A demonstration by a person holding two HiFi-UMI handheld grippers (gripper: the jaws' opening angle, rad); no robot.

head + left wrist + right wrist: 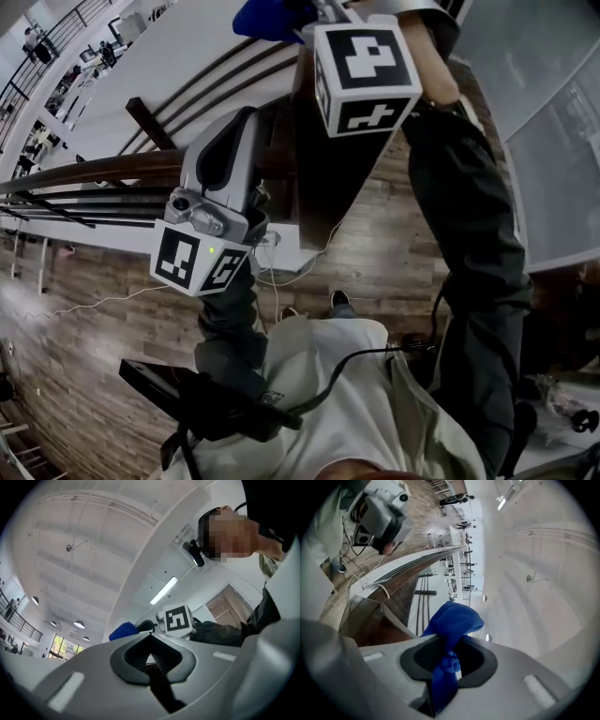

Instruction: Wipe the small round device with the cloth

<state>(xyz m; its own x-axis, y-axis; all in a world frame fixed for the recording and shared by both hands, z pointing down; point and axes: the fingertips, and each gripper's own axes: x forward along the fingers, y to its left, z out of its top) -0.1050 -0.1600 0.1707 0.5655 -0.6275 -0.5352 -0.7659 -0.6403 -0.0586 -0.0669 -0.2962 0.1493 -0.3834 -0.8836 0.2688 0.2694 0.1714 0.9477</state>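
My right gripper [450, 654] is shut on a blue cloth [454, 620], which bunches up past the jaws and hangs down between them. The head view shows this gripper [317, 13] held high at the top edge, its marker cube below it and the cloth [270, 19] sticking out to the left. My left gripper [228, 150] sits lower and to the left, pointing upward. Seen from its own camera, the left gripper [151, 656] has its jaws together with nothing between them. That view also catches the cloth [123, 631]. No small round device shows in any view.
A wooden plank floor [84, 375] lies far below, with a dark handrail [84, 171] and a white ledge [112, 234] crossing the left side. A white cable [103, 302] trails on the floor. The person's dark trousers [469, 244] fill the right, and a black object [178, 389] hangs low left.
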